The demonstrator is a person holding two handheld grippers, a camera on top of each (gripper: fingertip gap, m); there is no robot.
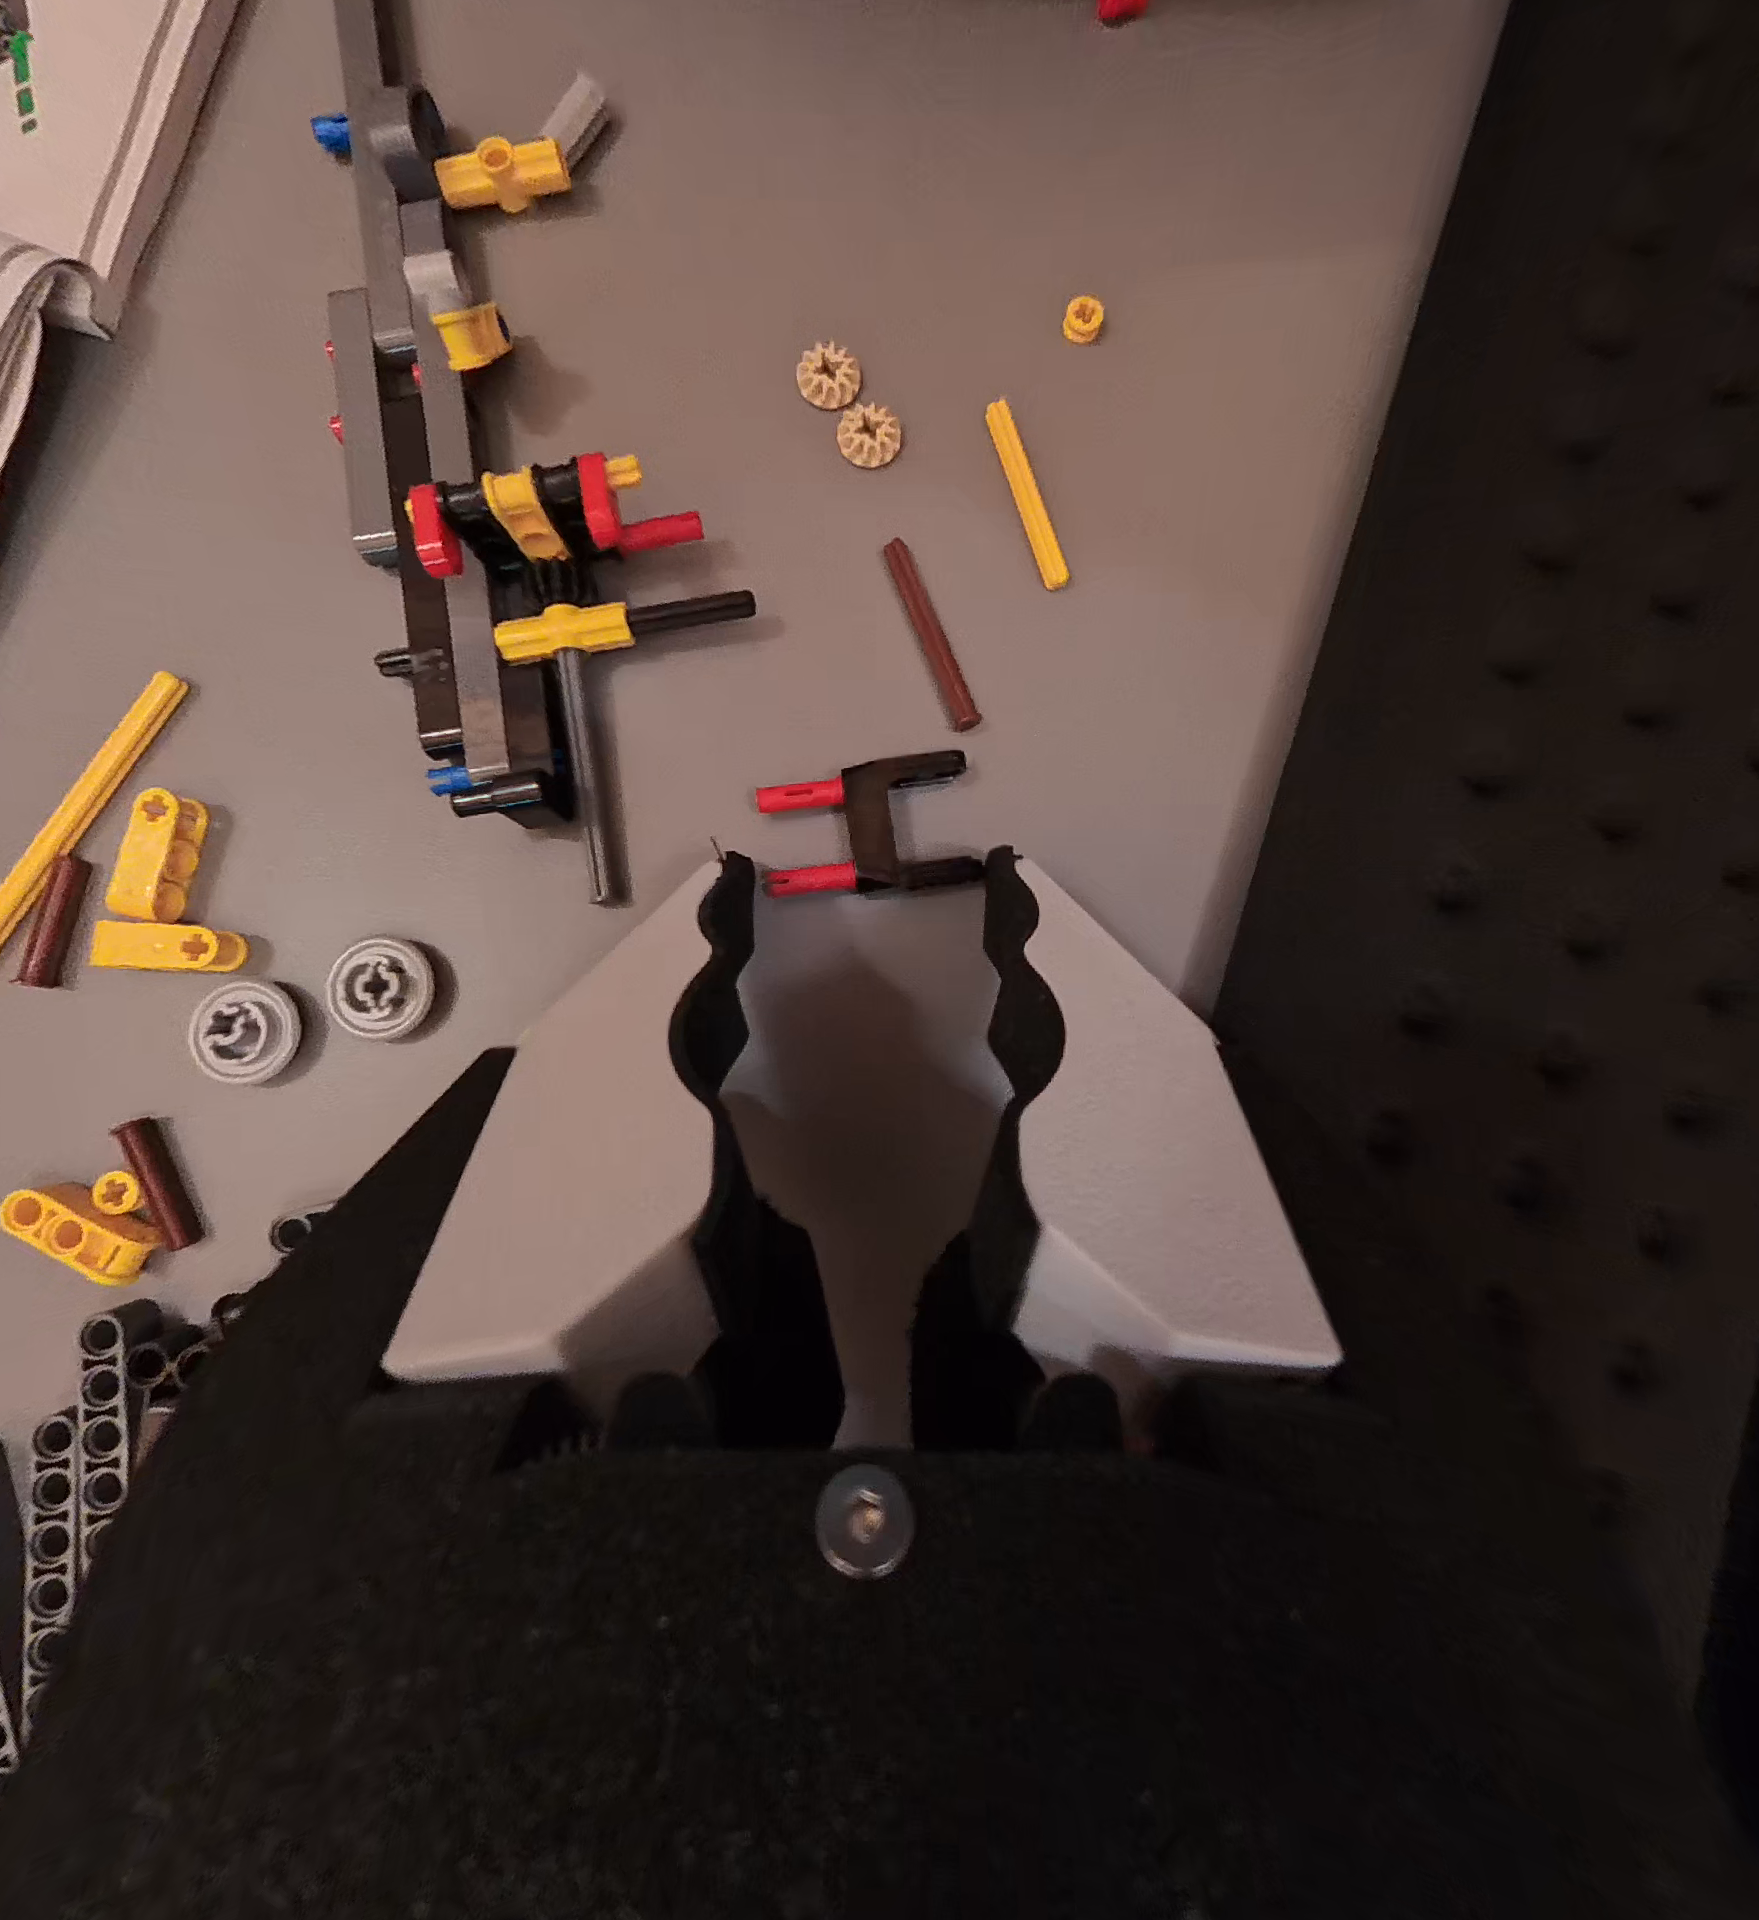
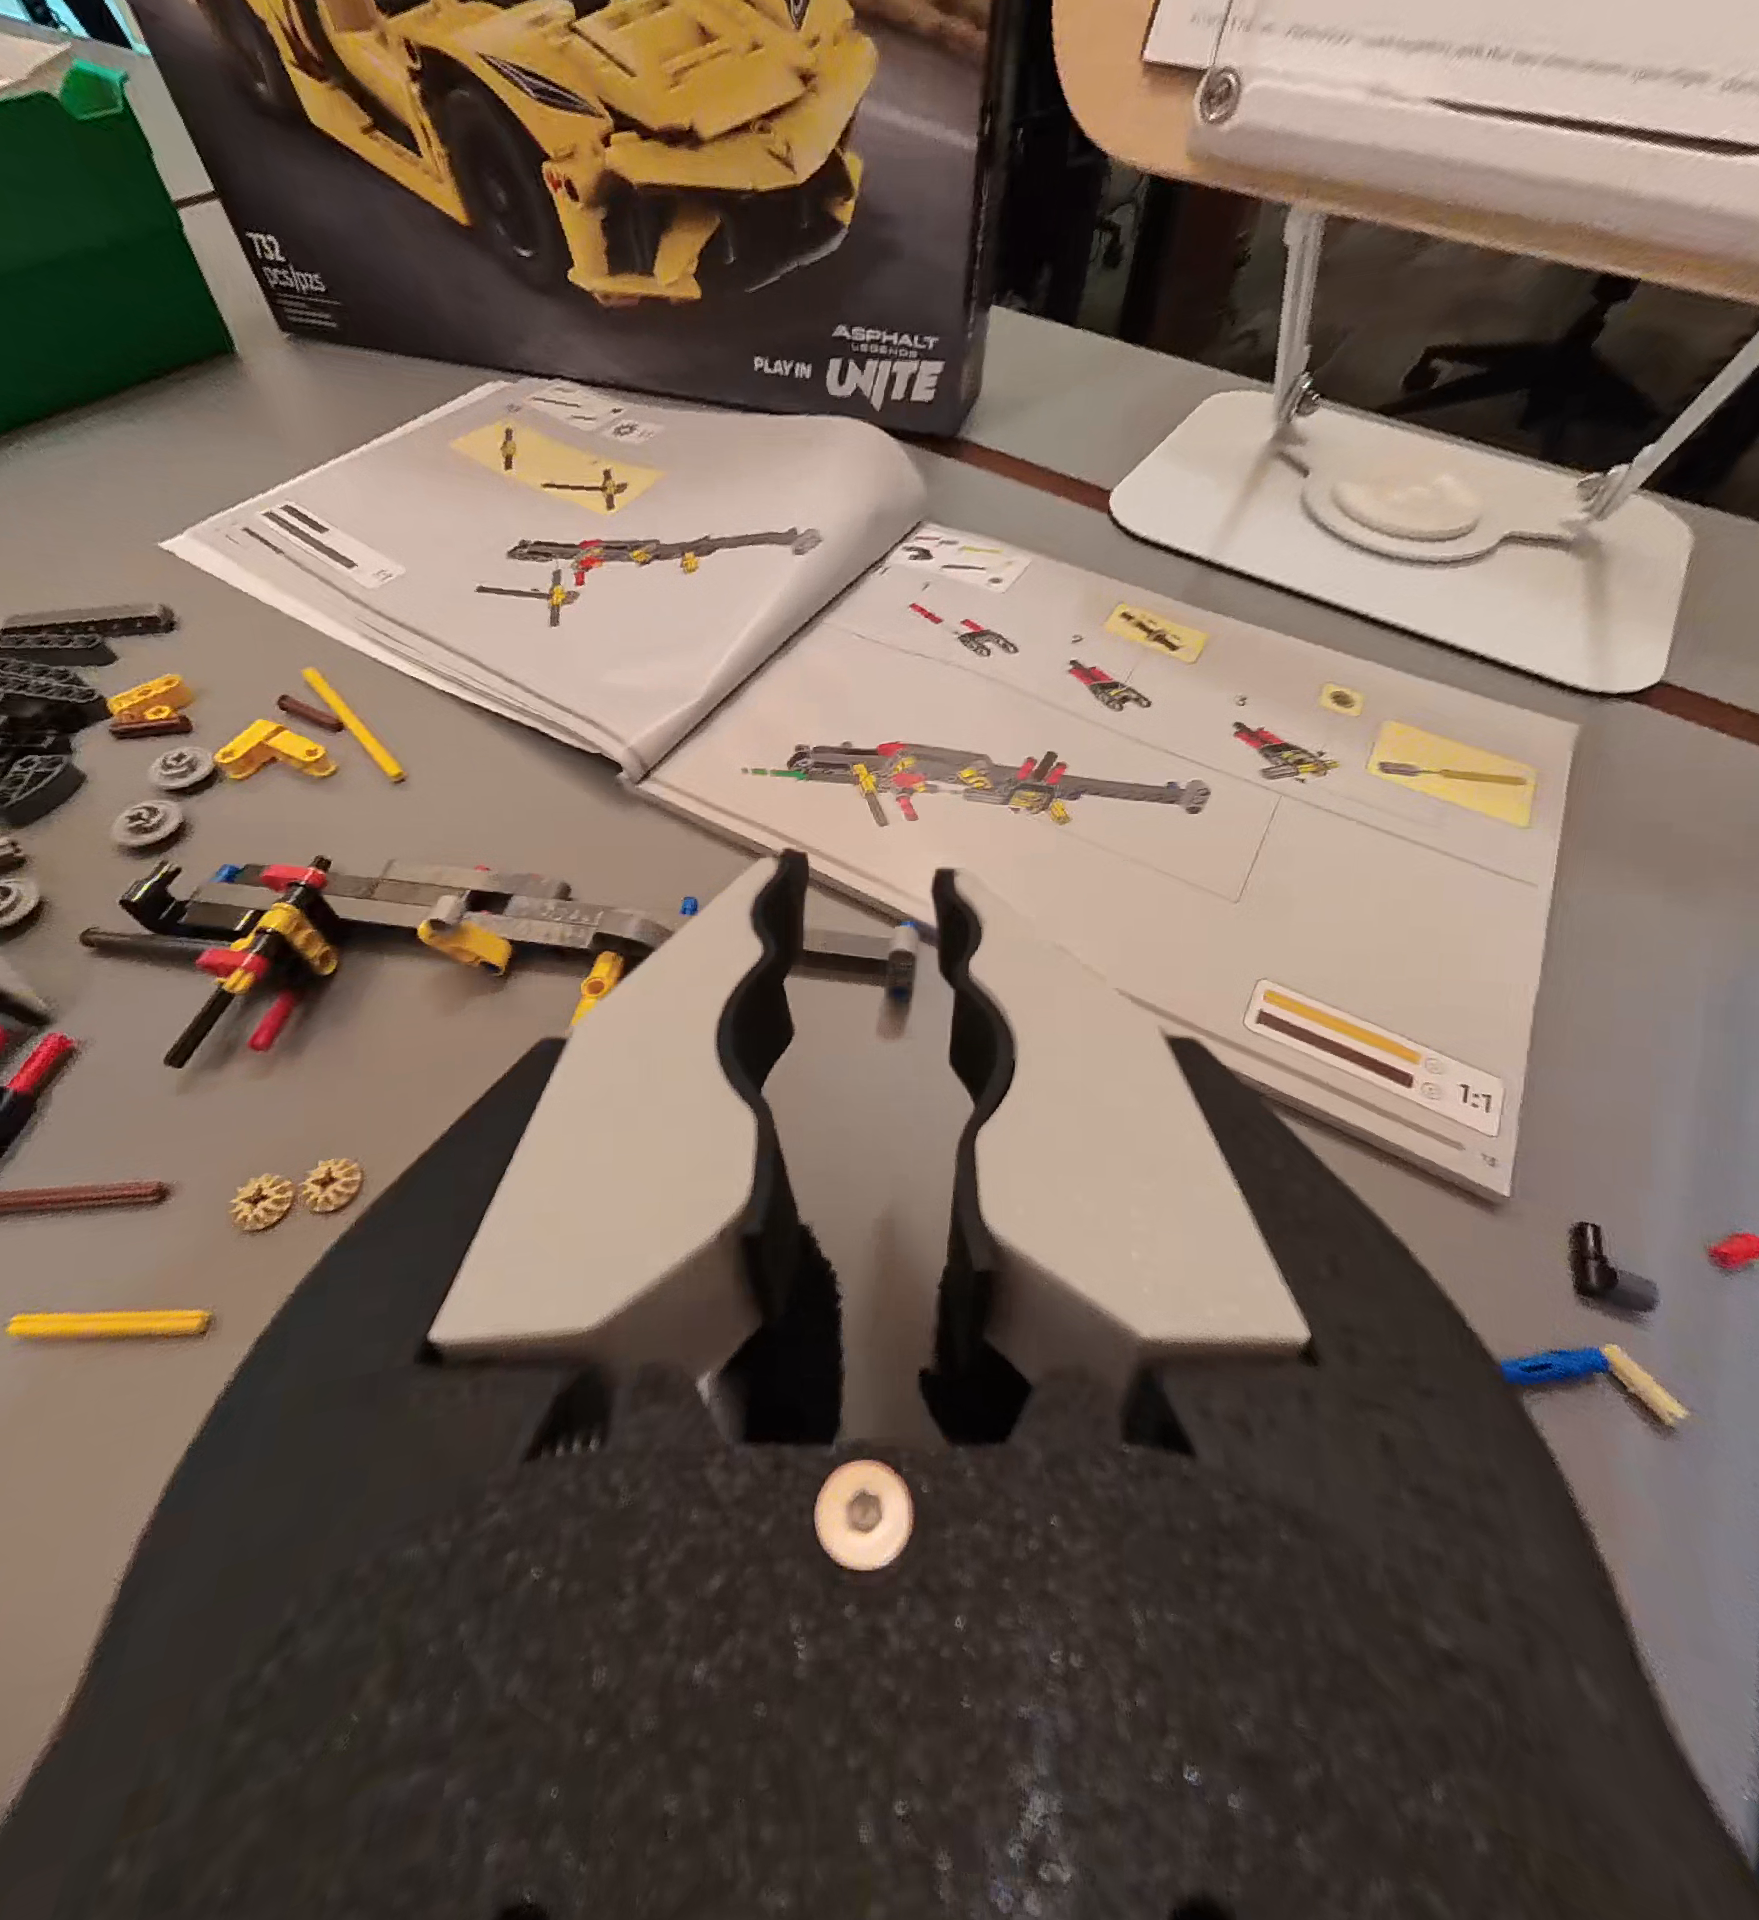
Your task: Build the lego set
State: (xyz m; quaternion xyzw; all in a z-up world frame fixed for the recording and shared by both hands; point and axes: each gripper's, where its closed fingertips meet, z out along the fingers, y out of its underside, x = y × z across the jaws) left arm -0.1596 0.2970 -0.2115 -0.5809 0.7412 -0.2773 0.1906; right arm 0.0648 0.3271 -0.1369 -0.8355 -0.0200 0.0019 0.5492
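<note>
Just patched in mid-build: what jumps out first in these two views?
The left hand-held gripper sits open around a black connector with two red pins on the grey table. The long grey and black assembly lies left of the open, empty right hand-held gripper. Beyond it are the open instruction booklet and the set's box.

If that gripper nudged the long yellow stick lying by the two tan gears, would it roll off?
The yellow stick would probably skid or turn more than roll: it looks ridged, not round. It seems thin, stiff plastic, so likely very light. Lying flat on the smooth grey table, it may be fiddly to pinch.
</note>
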